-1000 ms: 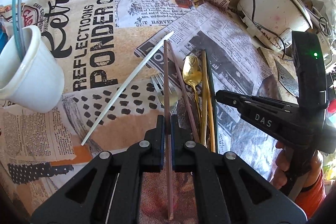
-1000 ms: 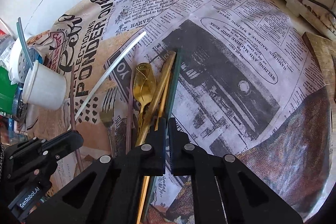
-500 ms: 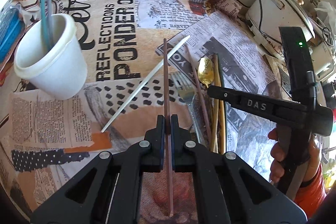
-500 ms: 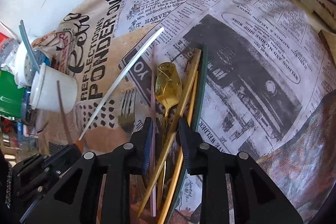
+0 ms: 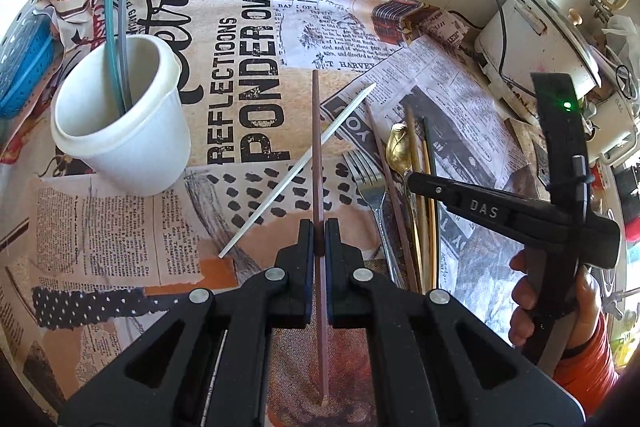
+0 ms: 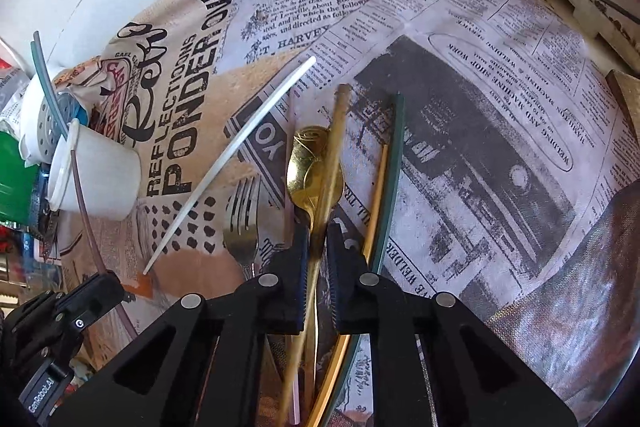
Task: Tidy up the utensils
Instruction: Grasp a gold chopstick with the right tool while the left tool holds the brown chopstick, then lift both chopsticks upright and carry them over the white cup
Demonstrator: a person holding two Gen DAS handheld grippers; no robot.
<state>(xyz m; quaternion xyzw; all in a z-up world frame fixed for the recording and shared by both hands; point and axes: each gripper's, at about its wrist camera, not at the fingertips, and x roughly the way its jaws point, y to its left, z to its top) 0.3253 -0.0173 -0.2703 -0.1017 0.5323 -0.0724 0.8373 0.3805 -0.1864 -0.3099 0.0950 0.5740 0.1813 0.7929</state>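
Observation:
My left gripper [image 5: 319, 235] is shut on a brown chopstick [image 5: 317, 147] and holds it above the cloth, to the right of a white cup [image 5: 120, 131] that holds a teal and a grey stick. My right gripper [image 6: 318, 233] has its jaws closing around a gold chopstick [image 6: 334, 147] in the pile, with a narrow gap left. The pile holds a gold spoon [image 6: 310, 163], a silver fork [image 6: 240, 219], a dark green chopstick [image 6: 394, 163] and a thin gold stick [image 6: 378, 187]. A white chopstick [image 6: 232, 155] lies slanted to the left.
A newspaper-print cloth [image 5: 248, 75] covers the table. A white appliance with a cord [image 5: 532, 39] stands at the back right. A blue perforated basket [image 5: 20, 67] sits behind the cup. A green container [image 6: 12, 179] is at the far left.
My left gripper has carried the brown chopstick left toward the white cup. My right gripper opened, moved forward over the gold chopstick and is closing on it.

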